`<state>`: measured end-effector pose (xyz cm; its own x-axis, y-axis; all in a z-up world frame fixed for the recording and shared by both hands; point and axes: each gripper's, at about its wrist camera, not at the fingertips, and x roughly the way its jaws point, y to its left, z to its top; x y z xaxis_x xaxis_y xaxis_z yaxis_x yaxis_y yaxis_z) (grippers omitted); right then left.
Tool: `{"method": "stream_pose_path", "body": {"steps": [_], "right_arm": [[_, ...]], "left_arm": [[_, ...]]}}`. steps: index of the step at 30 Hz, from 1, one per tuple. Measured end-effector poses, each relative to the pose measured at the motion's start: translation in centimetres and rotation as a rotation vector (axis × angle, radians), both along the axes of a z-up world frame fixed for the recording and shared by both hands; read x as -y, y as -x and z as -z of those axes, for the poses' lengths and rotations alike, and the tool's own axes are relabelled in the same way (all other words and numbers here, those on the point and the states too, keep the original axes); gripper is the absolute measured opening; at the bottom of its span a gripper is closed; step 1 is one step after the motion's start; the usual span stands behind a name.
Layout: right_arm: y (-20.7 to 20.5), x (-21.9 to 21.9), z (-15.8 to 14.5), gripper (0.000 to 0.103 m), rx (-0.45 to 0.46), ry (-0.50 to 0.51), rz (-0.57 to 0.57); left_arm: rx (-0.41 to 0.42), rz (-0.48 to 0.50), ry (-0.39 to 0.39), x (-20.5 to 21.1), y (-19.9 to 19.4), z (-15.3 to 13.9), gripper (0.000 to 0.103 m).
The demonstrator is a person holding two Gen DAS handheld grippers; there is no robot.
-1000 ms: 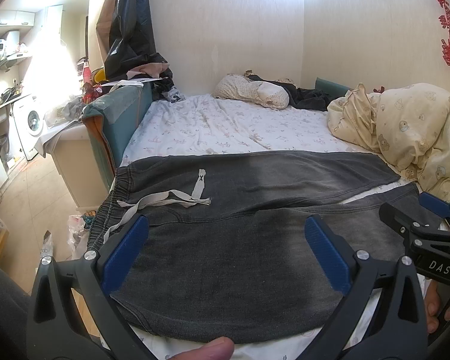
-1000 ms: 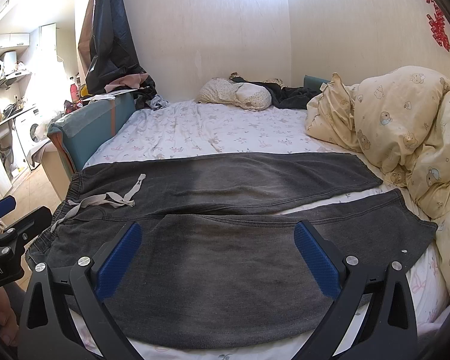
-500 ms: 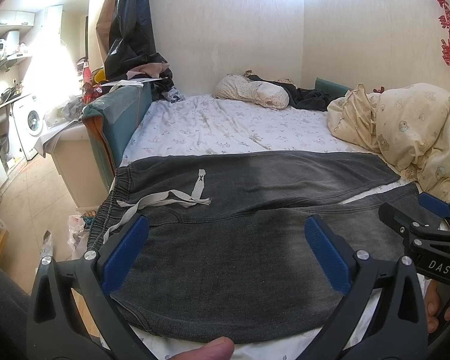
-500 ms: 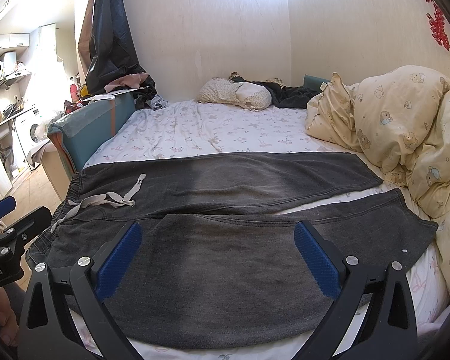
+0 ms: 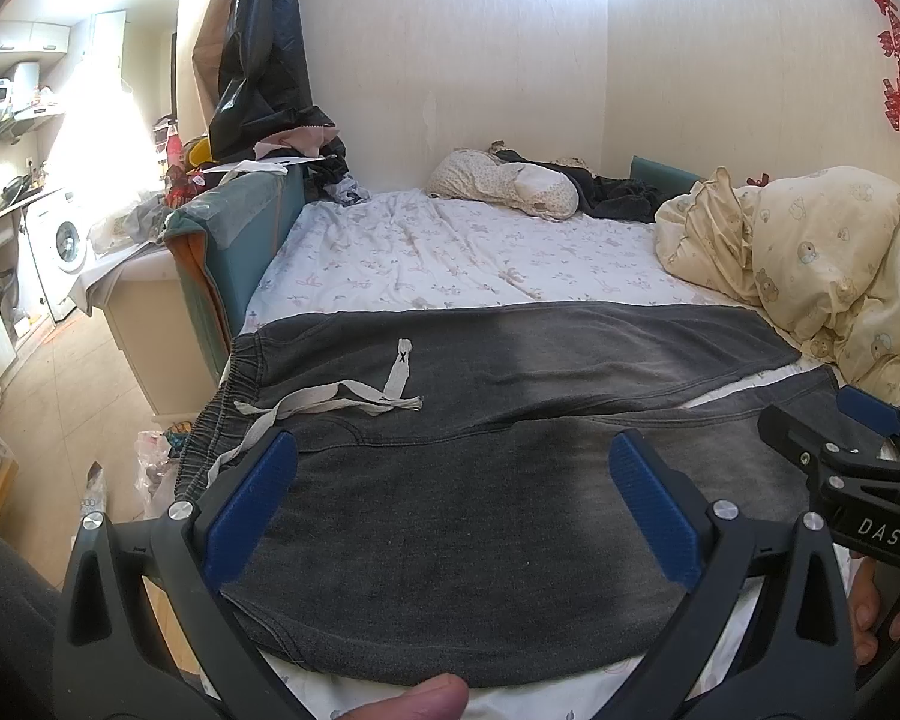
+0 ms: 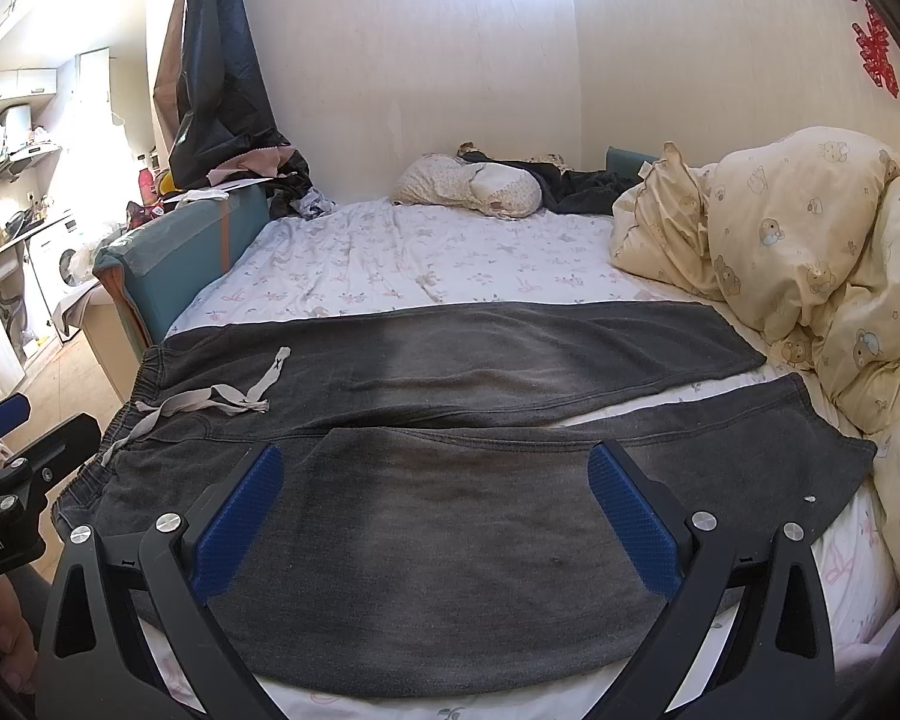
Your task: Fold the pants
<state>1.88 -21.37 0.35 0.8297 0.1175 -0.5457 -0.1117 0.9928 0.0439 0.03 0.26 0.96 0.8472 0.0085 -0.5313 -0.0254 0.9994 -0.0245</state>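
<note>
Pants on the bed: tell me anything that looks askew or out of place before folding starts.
The pants lie flat with both legs spread, nothing torn. The pale drawstring is loose, trailing across the front near the waistband instead of tucked in. The waistband end sits at the mattress edge. Both grippers, left and right, are open.

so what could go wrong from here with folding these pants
1. The drawstring lies loose across the waistband; it could bunch inside the fold.
2. The pants hang near the bed's front edge, so a pull toward the person may drag them off.
3. The duvet crowds the leg ends and could snag the right gripper. The left gripper is also open, holding nothing.
</note>
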Motion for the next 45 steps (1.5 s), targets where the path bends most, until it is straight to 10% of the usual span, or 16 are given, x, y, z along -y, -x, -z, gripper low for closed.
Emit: {"method": "stream_pose_path", "body": {"steps": [13, 18, 26, 30, 37, 40, 45], "right_arm": [[0.1, -0.6, -1.4, 0.103, 0.01, 0.019, -0.033], [-0.3, 0.9, -2.2, 0.103, 0.003, -0.045, -0.014], [-2.8, 4.2, -0.2, 0.103, -0.165, -0.296, -0.015], [-3.6, 5.2, 0.9, 0.103, -0.227, -0.363, 0.012], [-3.5, 5.3, 1.2, 0.103, -0.224, -0.334, 0.033], [-3.6, 5.6, 1.4, 0.103, -0.226, -0.32, 0.051], [-4.2, 5.9, 2.2, 0.103, -0.265, -0.34, 0.07]], "left_arm": [[0.002, 0.04, -0.052, -2.6, 0.0, -2.4, 0.102], [-0.103, -0.12, -0.113, -9.0, -1.5, -1.3, 0.102], [-0.414, -0.557, 0.246, -23.1, -1.8, 7.7, 0.094], [-0.501, -0.618, 0.396, -23.8, -1.9, 12.8, 0.091], [-0.57, -0.637, 0.557, -24.1, -3.2, 18.0, 0.043], [-0.539, -0.563, 0.423, -22.4, -3.9, 15.5, 0.023], [-0.406, -0.448, 0.306, -20.0, -4.3, 9.5, 0.017]]}}
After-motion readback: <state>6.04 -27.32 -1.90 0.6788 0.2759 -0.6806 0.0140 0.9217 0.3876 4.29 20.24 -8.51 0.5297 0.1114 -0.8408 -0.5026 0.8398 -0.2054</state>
